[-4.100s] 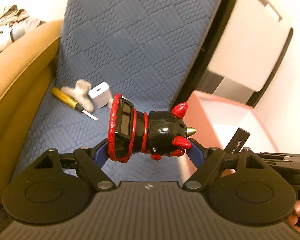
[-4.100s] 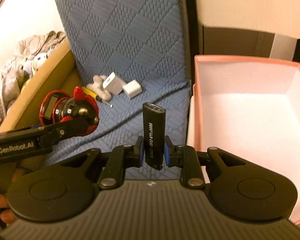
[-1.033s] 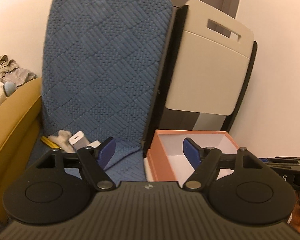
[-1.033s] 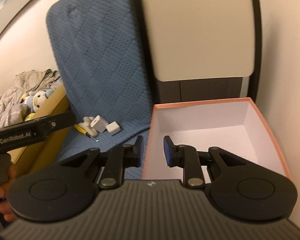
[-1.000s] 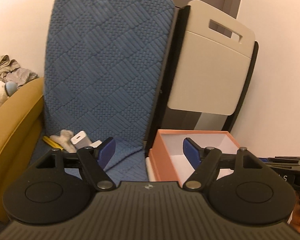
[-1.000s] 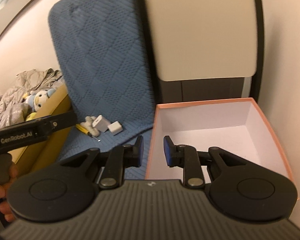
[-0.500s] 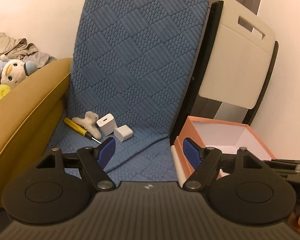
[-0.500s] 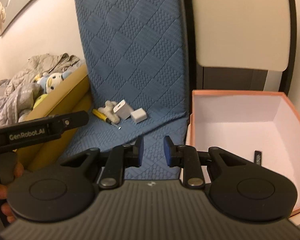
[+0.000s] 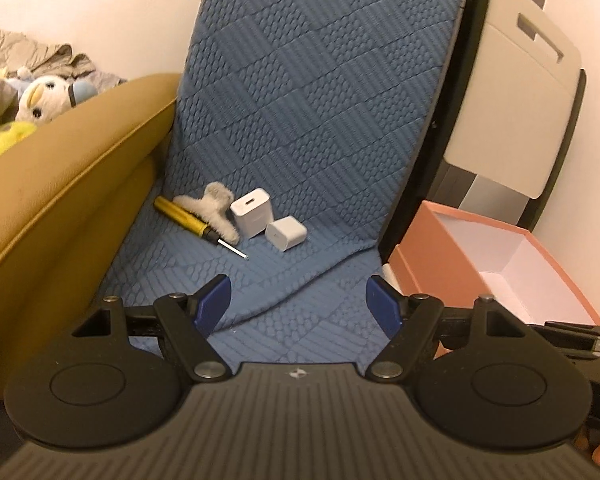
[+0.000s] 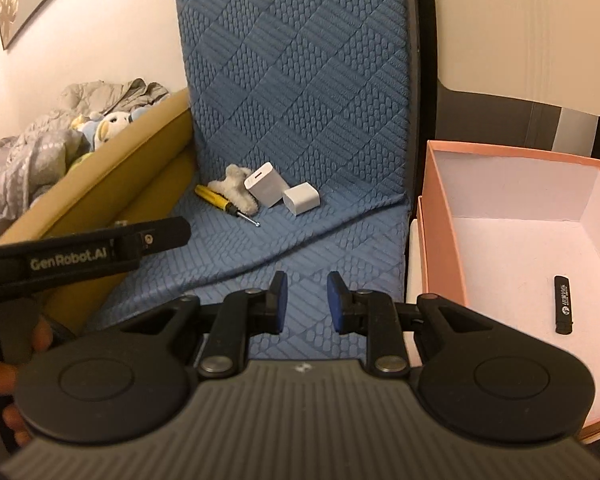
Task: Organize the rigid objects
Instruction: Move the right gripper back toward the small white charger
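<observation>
screwdriver (image 9: 191,219): flat, tip toward camera-right | left claw (image 9: 299,305): released | right claw (image 10: 303,301): released, narrow gap

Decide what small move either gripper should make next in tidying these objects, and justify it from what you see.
Probably bring the left gripper, open and empty, forward to the smaller white charger, the nearest loose item on the blue cushion. The black stick already lies in the pink box; screwdriver, fluffy clip and larger charger remain.
</observation>
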The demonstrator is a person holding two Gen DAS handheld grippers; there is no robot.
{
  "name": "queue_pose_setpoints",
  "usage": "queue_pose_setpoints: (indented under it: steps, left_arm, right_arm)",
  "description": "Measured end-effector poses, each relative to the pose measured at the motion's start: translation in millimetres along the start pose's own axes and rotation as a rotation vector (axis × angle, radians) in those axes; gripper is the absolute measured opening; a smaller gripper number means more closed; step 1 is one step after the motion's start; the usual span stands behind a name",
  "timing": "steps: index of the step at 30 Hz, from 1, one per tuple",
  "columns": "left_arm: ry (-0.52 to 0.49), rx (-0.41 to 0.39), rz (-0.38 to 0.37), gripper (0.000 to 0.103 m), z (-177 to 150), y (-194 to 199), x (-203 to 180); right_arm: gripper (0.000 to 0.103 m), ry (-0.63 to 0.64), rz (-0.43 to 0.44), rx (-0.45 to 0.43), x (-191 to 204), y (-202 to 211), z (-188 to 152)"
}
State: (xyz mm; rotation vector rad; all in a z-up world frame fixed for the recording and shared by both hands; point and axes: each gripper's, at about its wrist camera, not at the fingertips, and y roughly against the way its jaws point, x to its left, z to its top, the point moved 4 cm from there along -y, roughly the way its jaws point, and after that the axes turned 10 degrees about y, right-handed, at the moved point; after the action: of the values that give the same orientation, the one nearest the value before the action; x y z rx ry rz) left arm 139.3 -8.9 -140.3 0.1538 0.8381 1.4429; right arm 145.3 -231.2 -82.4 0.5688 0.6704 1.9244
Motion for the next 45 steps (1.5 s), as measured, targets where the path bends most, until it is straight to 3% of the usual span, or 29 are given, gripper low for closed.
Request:
queue_pose_setpoints:
  steps: [14, 29, 33, 39, 45]
  left_arm:
    - [0.034, 0.017, -0.032, 0.079, -4, -54, 5]
    - [0.013, 0.03, 0.041, 0.077, 24, -132, 29]
    - [-0.01, 0.069, 0.066, 0.07, 28, -154, 33]
    - [0.043, 0.086, 0.1, 0.064, 40, -181, 49]
    - [0.158, 0.131, 0.11, 0.058, 46, -203, 66]
  right_arm:
    - [0.026, 0.023, -0.007, -0.004, -6, -41, 1]
    - [0.026, 0.095, 0.036, -0.012, -3, -96, 33]
    - [0.026, 0.107, 0.054, -0.002, -1, -111, 38]
    - [0.026, 0.129, 0.081, 0.025, 0, -147, 47]
    - [0.029, 0.138, 0.082, 0.037, -5, -175, 59]
